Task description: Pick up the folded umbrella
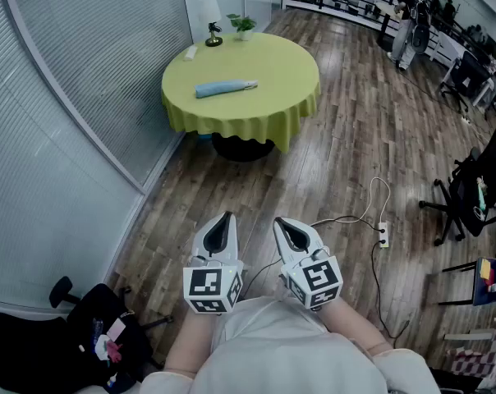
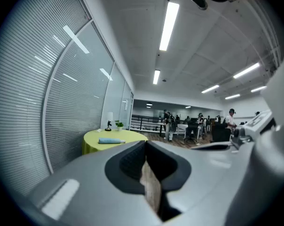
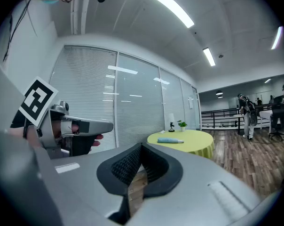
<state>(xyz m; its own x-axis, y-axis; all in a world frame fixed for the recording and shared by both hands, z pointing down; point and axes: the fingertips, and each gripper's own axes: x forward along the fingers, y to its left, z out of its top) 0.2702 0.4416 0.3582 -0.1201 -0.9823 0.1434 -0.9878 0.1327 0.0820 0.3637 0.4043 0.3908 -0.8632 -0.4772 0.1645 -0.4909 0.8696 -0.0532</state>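
Standing well apart from the worktop (image 1: 273, 72) where the folded umbrella (image 1: 225, 88) lies, I hold my left claw (image 1: 226, 216) and right claw (image 1: 279, 221) pressed together and empty, so I judge the step is the approach: next I must come near and spread one.

Light-blue folded umbrella (image 1: 225, 89), flat on yellow round table (image 1: 277, 68)

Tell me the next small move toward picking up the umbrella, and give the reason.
Probably step toward the round table: the folded umbrella lies on its yellow cloth well ahead, likely out of reach, while the left gripper and right gripper are held close to the body, both shut and empty.
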